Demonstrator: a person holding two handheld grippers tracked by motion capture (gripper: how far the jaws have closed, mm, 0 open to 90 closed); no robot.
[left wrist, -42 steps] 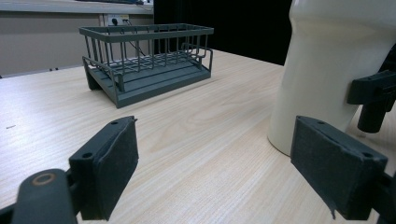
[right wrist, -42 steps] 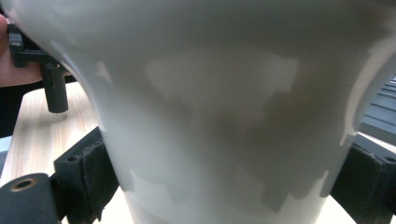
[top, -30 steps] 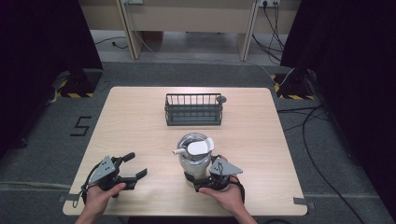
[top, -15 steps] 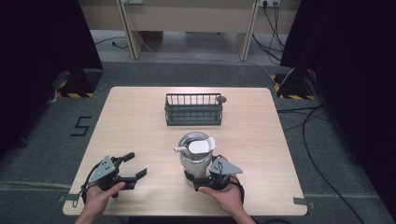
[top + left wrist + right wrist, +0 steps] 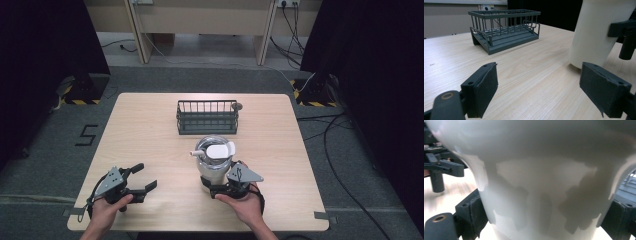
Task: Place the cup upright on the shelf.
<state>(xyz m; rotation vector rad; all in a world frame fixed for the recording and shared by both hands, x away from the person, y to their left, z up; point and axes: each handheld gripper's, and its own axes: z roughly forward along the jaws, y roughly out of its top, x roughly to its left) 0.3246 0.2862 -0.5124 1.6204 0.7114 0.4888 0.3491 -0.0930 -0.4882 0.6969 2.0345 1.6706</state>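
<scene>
Right tool (image 5: 219,189) clamps white jug (image 5: 214,161).

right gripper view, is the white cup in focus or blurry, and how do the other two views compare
Right gripper view: the white plastic cup sits too close, soft and blotchy with shadows. Left gripper view: the dark grey wire basket and wood grain are crisp. High view: evenly lit, mild softness.

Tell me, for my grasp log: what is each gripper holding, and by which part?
Right gripper clamps the white jug low on its body; left gripper is open, holding nothing.
</scene>
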